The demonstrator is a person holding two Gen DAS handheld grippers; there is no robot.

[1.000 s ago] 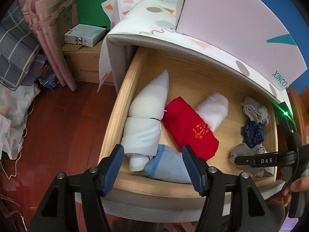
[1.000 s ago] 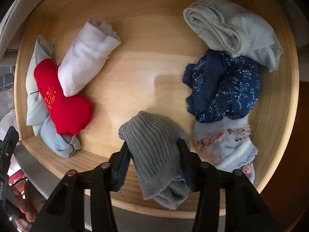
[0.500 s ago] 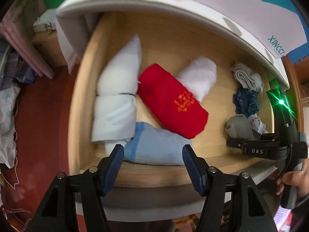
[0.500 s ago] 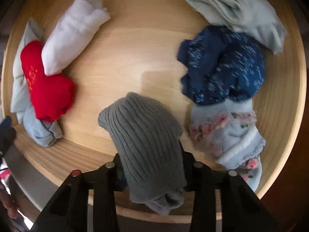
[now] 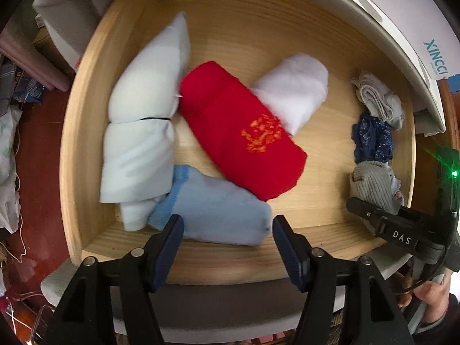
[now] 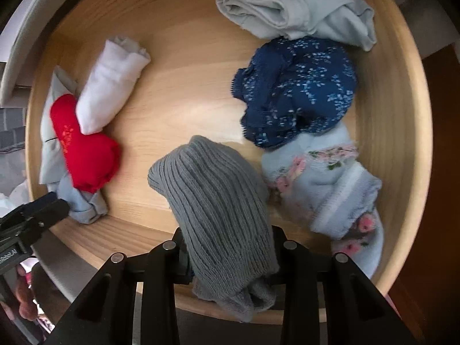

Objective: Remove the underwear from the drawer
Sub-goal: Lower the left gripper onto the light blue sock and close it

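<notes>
Plainly, the right hand-held gripper [image 6: 227, 247] has its jaws pressed into the sides of the grey ribbed knit roll [image 6: 218, 201], having just been closing on it; the roll bulges above and below the pinch and sits over the front edge of the pale wooden drawer [image 6: 178, 66]. The left hand-held gripper [image 5: 225, 240] stands wide, its jaws having just been opening, with nothing pressed between them; it points down at the light-blue rolled garment [image 5: 212, 207] lying against the drawer's front wall.

These pieces look light, soft and squashy, with no stiffness, so a grip probably sinks in and a loose roll may unfurl or trail a tail. Taking each across the thick middle of its roll, not by a loose end, seems safest. Knit and cotton should not slip much on the pads.

Counting what the drawer holds: on the left side, one pale blue-white bundle tied round its middle [image 5: 143, 115], one red roll with orange embroidery [image 5: 238, 132], one white roll [image 5: 293, 92] and the one light-blue roll. On the right side, one grey-green folded piece [image 6: 299, 8], one navy floral crumpled piece [image 6: 296, 92], one pale blue piece with pink flower trim [image 6: 330, 189] and the grey ribbed roll. That makes eight.
</notes>
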